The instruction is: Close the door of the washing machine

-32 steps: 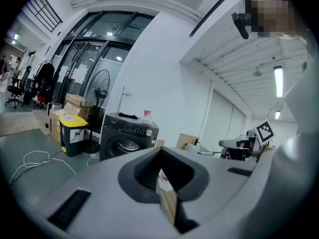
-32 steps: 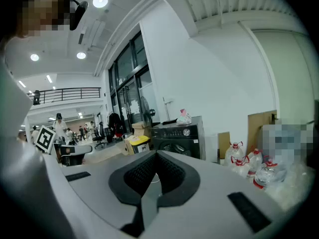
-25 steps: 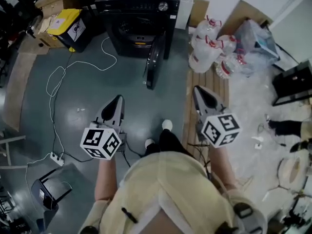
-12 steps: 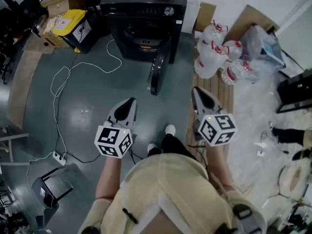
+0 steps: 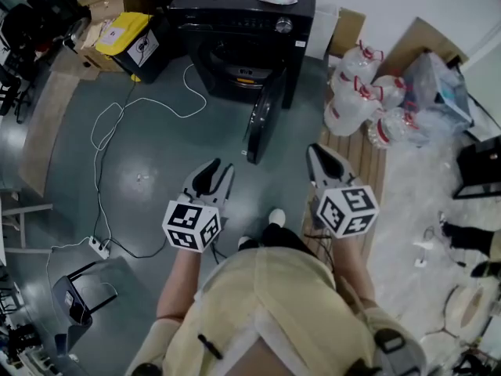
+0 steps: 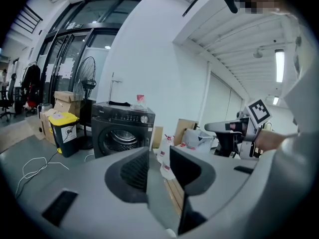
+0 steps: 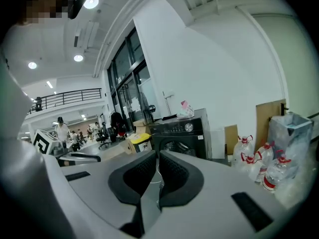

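Hanging open ahead, the door point(image 5: 262, 124) is not being touched yet. On the left hand-held gripper point(image 5: 218, 171) empty jaws have just been opening; on the right hand-held gripper point(image 5: 320, 154) they are being held together.

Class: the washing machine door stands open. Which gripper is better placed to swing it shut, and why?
Probably left. The left gripper is nearer the free edge of the door, and its jaws have just been opening, nothing between them, ready to take it. The right gripper is shut, farther off.
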Available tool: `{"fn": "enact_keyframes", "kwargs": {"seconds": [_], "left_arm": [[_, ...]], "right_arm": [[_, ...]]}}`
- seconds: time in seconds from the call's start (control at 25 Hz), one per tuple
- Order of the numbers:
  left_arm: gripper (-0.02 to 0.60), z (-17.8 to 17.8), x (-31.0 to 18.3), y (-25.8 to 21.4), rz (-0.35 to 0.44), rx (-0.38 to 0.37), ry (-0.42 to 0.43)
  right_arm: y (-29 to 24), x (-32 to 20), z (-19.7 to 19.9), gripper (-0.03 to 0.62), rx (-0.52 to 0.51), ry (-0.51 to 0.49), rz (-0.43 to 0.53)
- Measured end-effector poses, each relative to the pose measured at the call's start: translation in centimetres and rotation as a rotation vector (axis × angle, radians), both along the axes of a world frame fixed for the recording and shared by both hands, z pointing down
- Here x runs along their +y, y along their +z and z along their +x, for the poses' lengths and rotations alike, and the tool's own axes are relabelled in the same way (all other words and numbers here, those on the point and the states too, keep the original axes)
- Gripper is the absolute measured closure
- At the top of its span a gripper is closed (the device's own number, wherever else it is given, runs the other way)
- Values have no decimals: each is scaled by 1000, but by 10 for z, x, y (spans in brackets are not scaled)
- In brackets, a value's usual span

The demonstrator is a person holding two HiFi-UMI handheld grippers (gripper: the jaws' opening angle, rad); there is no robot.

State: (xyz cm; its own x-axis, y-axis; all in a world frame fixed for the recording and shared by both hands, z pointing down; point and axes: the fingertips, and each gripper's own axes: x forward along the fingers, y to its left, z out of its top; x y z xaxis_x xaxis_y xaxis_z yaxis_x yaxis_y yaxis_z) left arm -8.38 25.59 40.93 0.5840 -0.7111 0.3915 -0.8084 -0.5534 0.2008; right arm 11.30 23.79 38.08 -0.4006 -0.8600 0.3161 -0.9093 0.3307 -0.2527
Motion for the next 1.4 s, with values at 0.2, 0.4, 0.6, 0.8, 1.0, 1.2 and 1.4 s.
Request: {"fn": "enact_keyframes", "kwargs": {"seconds": [0.2, 0.4, 0.6, 0.8, 1.0, 1.2, 1.4], "left_arm": [[427, 19, -21, 7, 3, -9, -18], [391, 37, -42, 28, -32, -7, -33], [376, 57, -62, 49, -69, -65, 2], [376, 71, -87, 57, -62, -118, 33], [376, 88, -119, 78, -99, -141, 80], [376, 104, -160, 106, -138, -181, 143], [376, 115, -190, 132, -180, -227, 193]], "right_arm": [[12, -20, 18, 588, -4, -14, -17], [28, -32, 33, 588, 1, -29, -39], [40, -39, 46, 588, -3, -26, -72], [55, -46, 52, 588, -12, -6, -105], [67, -60, 60, 588, -3, 38, -146], [76, -79, 61, 588, 7, 83, -190], [91, -101, 56, 588, -5, 126, -238]]}}
